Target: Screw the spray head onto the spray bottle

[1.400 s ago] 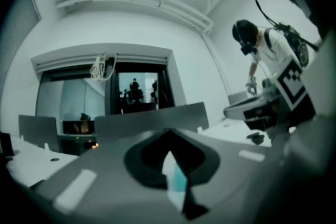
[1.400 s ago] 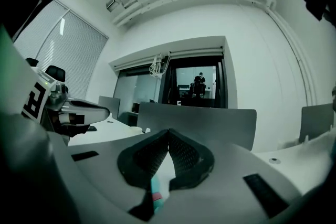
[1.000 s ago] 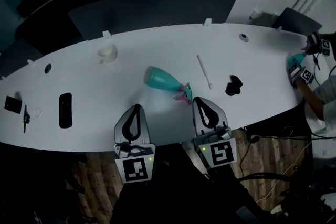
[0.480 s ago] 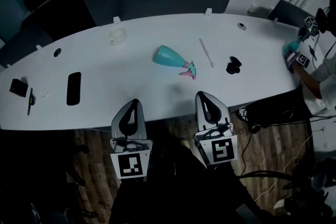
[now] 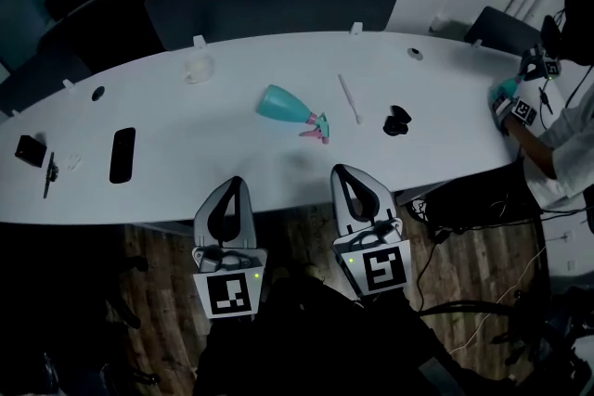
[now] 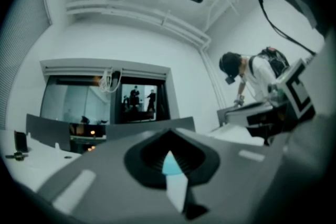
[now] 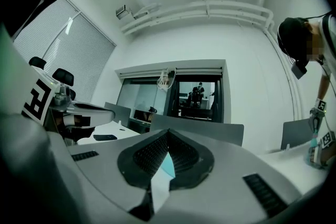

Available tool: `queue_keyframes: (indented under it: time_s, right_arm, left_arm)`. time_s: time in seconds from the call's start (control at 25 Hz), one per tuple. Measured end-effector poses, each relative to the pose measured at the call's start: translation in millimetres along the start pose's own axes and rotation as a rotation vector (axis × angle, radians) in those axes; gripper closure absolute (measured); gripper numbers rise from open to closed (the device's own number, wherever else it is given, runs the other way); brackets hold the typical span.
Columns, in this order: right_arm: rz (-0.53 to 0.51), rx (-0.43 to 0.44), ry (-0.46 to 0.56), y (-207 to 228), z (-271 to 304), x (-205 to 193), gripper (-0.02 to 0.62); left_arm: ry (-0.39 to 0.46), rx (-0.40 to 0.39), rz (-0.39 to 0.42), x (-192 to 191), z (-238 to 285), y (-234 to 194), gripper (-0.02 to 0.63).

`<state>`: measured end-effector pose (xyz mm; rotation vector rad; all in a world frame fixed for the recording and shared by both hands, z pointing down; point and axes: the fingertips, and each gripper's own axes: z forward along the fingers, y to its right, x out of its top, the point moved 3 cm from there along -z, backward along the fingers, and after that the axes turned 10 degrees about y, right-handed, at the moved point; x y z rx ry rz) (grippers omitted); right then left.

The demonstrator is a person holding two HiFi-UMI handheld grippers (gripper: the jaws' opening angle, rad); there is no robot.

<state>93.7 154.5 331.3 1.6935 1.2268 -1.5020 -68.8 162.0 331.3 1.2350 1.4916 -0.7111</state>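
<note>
**Spray bottle lying on its side mid-counter, both grippers shut and empty at the near edge**

The teal spray bottle lies on its side on the white counter. Its long axis runs on a slant, with the broad base toward the far left and the neck toward the near right. The pink-and-teal spray head sits right at the neck end; whether it is threaded on cannot be told.

Right of the bottle lies a thin white stick, near but apart from it. Further right is a small black object. Far to the bottle's left lies a dark phone, and beyond the bottle to the left stands a pale cup. The counter is bare all round the bottle, widest on its near side.

Nearer than the bottle, at the counter's near edge, the left gripper and the right gripper both point toward it. Each has its fingers pressed together with nothing between them. The right one is closer to the spray head, but well apart from it.
</note>
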Motion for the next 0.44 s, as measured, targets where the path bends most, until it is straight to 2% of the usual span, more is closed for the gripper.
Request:
queue_keyframes:
  time_s: [0.44]
  right_arm:
    - [-0.007,0.017,0.027,17,-2,3,0.591]
  left_arm:
    - [0.011,0.009,0.024,3,8,11,0.601]
